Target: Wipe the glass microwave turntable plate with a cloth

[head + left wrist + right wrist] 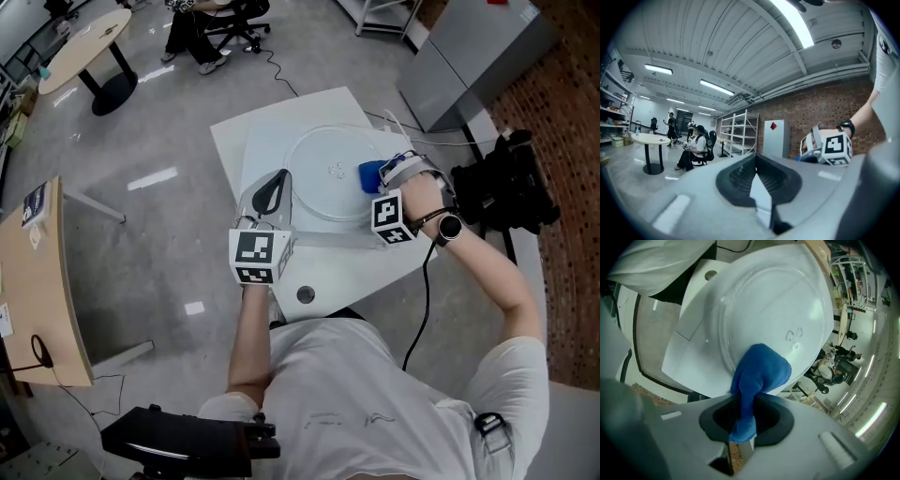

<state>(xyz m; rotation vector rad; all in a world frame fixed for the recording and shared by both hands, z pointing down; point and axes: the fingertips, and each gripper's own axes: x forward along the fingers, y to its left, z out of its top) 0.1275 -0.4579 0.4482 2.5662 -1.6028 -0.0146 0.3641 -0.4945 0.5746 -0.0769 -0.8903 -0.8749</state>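
Observation:
The clear glass turntable plate [328,173] lies flat on a white square table [356,272]. In the right gripper view the plate [773,310] fills the middle. My right gripper [380,178] is shut on a blue cloth [371,174], whose bunched end presses on the plate's right side. The cloth [761,369] runs from between the jaws of the right gripper [745,413] onto the glass. My left gripper [272,190] rests at the plate's left rim. Seen along its own jaws, the left gripper [759,173] is shut, level, and nothing shows between the jaws. The plate is hidden in that view.
The table has a small round hole [305,294] near its front edge. A black device [506,183] sits just right of the table, and a grey cabinet [478,47] behind it. A wooden desk [37,281] stands left. Far back are a round table [84,42] and a seated person [202,28].

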